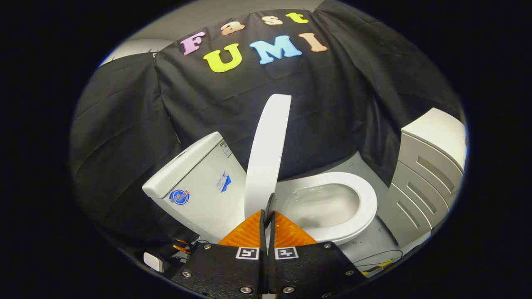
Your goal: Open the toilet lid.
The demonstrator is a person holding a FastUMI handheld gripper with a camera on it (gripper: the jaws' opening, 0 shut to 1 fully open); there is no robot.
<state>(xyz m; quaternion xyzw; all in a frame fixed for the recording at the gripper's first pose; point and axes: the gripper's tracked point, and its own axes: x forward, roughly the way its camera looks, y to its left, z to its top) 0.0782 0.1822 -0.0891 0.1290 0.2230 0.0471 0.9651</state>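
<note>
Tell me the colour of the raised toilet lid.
White, plain, as the gripper view shows: the lid stands upright just beyond the closed gripper.

gripper (266,214) fingers hide the lid (266,158) hinge and the near edge of the seat (365,207). tank (199,182) base cut off behind them. tank stickers too small to tell. cabinet (428,178) far side runs out of view.

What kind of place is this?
Likely a mock bathroom in a cloth-walled booth: a toilet with its lid raised beside the tank, and a cabinet beyond. The tongs are shut just before the lid.
</note>
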